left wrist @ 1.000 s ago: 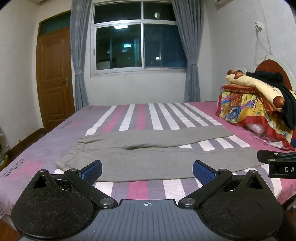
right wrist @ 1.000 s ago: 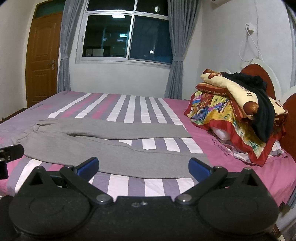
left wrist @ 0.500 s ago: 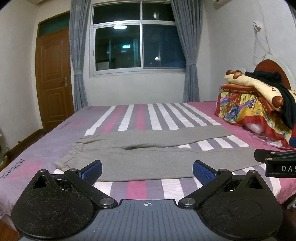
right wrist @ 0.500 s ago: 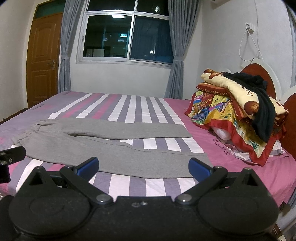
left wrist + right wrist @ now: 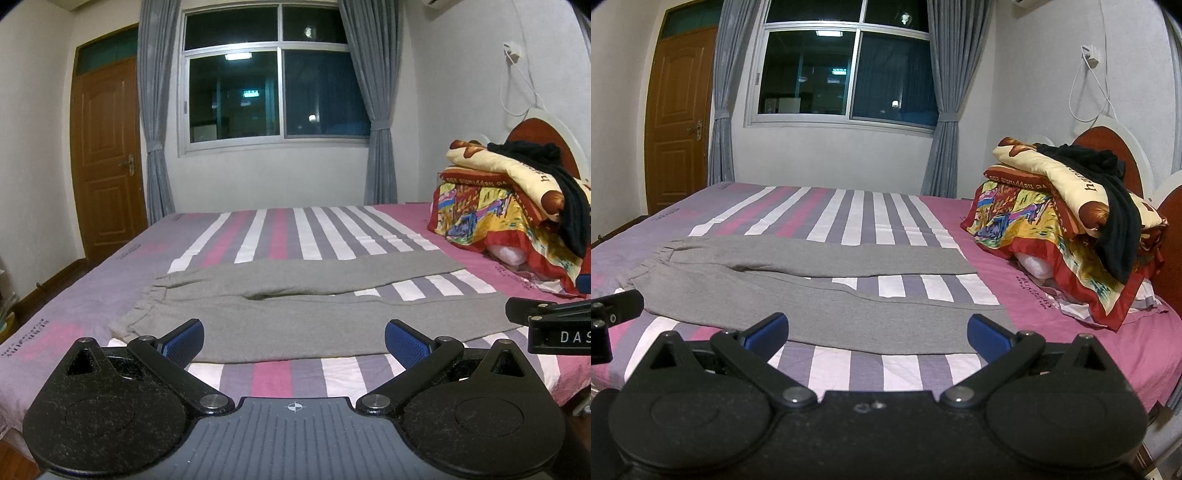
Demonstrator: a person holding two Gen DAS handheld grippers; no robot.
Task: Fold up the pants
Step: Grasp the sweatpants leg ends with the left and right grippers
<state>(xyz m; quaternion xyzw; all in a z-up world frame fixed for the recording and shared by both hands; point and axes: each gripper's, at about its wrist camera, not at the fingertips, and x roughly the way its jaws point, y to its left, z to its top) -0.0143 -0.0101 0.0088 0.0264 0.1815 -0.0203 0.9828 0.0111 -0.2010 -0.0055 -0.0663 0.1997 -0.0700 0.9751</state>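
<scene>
While both of my hand-held grippers, left [image 5: 294, 338] and right [image 5: 877, 332], hover spread and empty before the bed [image 5: 1137, 343], the grey pants [image 5: 798, 291] lie flat on it, 2 legs apart, 0 folds made.

bare bedsheet [image 5: 280, 376] before pants [image 5: 295, 314]; bedding pile [image 5: 1071, 229] right

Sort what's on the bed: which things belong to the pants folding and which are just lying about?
Job: grey pants, left gripper, right gripper.
Lying about: folded quilts, black garment on top of them.
</scene>
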